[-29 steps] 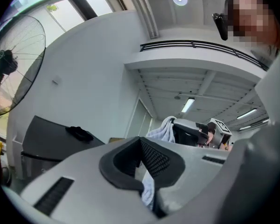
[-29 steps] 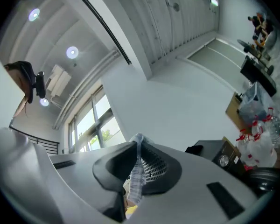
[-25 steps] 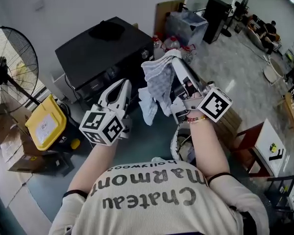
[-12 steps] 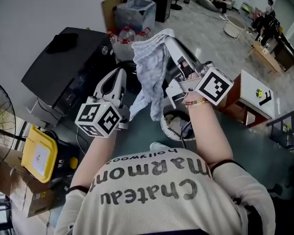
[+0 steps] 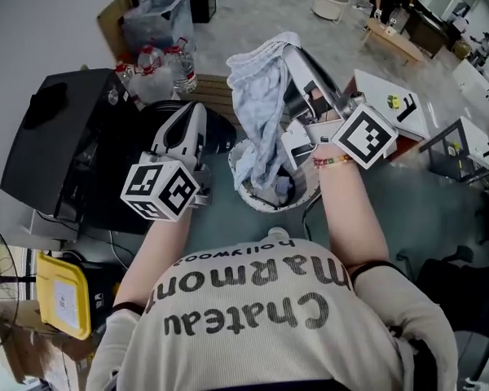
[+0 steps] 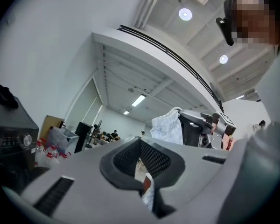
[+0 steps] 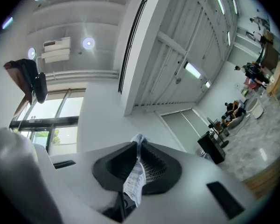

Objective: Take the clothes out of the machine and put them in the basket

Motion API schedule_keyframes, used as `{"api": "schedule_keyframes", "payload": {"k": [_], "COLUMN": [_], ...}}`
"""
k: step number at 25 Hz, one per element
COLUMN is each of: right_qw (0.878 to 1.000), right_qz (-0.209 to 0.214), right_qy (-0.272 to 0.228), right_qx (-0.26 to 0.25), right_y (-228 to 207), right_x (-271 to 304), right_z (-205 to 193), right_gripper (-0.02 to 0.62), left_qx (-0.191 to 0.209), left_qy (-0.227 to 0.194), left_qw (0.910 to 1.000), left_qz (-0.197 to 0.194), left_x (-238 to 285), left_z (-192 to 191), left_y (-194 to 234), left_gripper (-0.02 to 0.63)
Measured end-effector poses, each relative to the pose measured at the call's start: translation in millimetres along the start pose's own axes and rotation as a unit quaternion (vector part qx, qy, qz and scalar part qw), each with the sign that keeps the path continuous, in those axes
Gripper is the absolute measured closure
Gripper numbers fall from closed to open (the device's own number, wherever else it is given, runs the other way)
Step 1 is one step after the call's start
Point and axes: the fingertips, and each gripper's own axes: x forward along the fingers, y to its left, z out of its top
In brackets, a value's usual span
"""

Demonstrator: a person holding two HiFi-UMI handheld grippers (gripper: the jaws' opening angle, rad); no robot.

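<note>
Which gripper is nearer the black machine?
Left. The left gripper hangs beside the black machine, jaws shut, empty; the right gripper is farther off, holding the pale garment over the basket.

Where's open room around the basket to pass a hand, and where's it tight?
Bare floor lies right of the basket, toward the white table. Left is tight: the left gripper, black machine and bottles crowd in. The cloth in the right gripper hangs over the basket.
</note>
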Motion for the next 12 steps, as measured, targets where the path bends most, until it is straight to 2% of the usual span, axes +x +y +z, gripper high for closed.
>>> {"api": "schedule_keyframes", "payload": {"k": [8, 12], "right_qw": [0.999, 0.997], "right_qz": [-0.041, -0.075], "right_qy": [0.018, 0.035], "right_qx": [-0.011, 0.011], "right_y": [-57.8, -100.0], "right_x": [-41.3, -61.7], "right_z": [28.7, 31.2], "right_gripper": [0.548, 0.548], "left_qx": [-0.019, -0.02], "left_qy": [-0.001, 0.009], "left_qw": [0.9997, 0.9997], "left_qz": [-0.013, -0.008], "left_x": [67.7, 96.6], "left_z": [-21.0, -38.1], "left_y": [-37.6, -52.6], "left_gripper": [0.6, 0.6]}}
